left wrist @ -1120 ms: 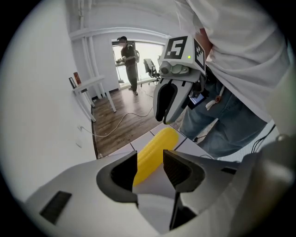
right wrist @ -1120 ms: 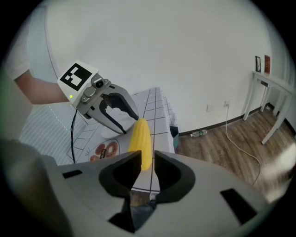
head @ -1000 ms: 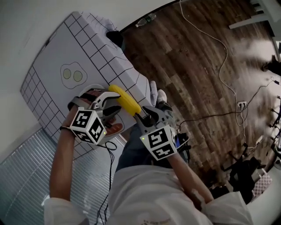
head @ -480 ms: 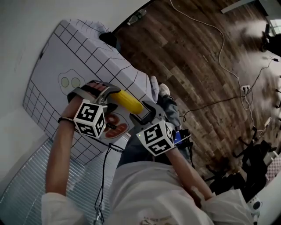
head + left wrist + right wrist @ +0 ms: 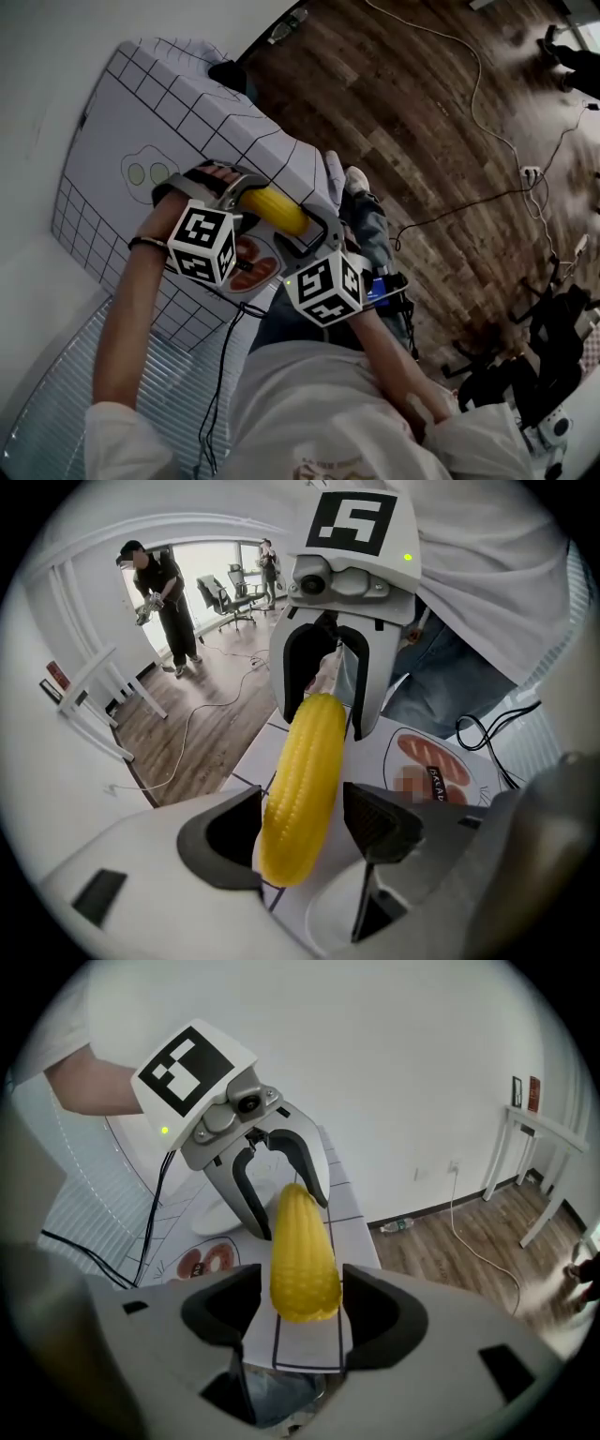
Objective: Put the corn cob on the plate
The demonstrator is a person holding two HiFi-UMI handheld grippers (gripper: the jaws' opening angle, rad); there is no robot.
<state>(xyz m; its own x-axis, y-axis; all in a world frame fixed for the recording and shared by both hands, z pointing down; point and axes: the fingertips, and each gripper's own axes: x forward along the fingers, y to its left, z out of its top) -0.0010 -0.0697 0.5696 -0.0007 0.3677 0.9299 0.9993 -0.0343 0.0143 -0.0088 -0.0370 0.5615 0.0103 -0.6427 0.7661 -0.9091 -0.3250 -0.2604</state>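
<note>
Corn cob (image 5: pixel 274 210) is bridging the left gripper (image 5: pixel 242 194) and the right gripper (image 5: pixel 305 234) in the head view, low over the table (image 5: pixel 169 112) near its edge. Both hands are sitting lower than a second ago. Both sets of jaws have just been opening, so the release seems to be under way.

In the left gripper view the jaws are standing wide around one cob end, with a gap showing at one pad. The plate (image 5: pixel 333 921) is lying just beneath; whether the cob is resting on it I cannot tell.

In the right gripper view the jaws are gaping around the other end without squeezing it. The left gripper is pointing steeply down, the right one slanting less steeply.
</note>
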